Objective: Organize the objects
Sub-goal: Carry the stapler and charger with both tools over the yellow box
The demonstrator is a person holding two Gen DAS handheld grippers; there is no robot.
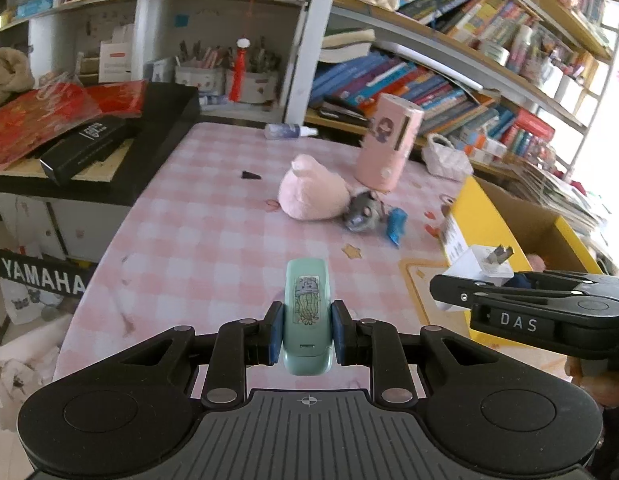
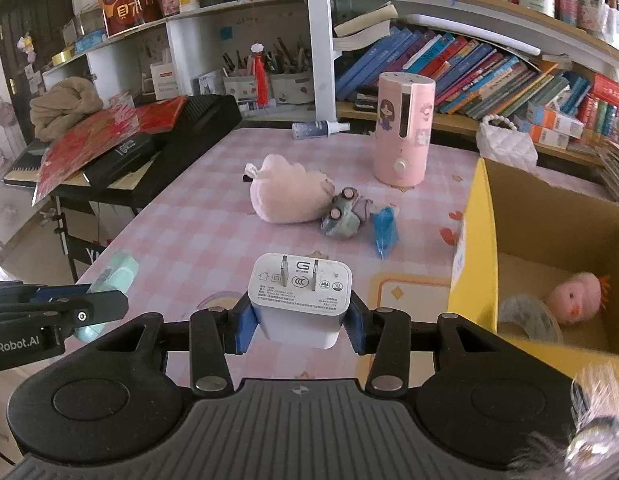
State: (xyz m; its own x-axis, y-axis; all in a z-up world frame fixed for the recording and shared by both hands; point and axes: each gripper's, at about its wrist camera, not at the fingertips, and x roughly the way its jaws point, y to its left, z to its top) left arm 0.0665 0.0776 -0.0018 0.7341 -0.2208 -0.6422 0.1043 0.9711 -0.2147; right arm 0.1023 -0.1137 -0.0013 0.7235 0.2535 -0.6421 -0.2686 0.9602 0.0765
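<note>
Your left claw [image 1: 307,332] pinches a slim mint-green case [image 1: 307,312], smooth plastic with rounded ends, long axis running straight away from you, lower centre of frame, blue pads [image 1: 275,332] on both flanks. Your right claw [image 2: 301,322] pinches a boxy white charger [image 2: 299,300], glossy, prongs facing up toward the camera. Both hang over the pink-checked bench [image 1: 197,240]; the yellow cardboard box [image 2: 475,240] sits at right.

You had two grippers in play, each holding one item: one mint-green case [image 1: 307,312] and one white charger [image 2: 300,300]. On the table [image 2: 197,232] lay one pink plush [image 2: 289,194], one grey toy [image 2: 343,216], one blue wrapper [image 2: 384,228], one pink humidifier [image 2: 403,128] and one spray bottle [image 2: 317,128]. One yellow box [image 2: 475,240] at the table's right edge held one pink chick [image 2: 579,298] and one tape roll [image 2: 529,318].
</note>
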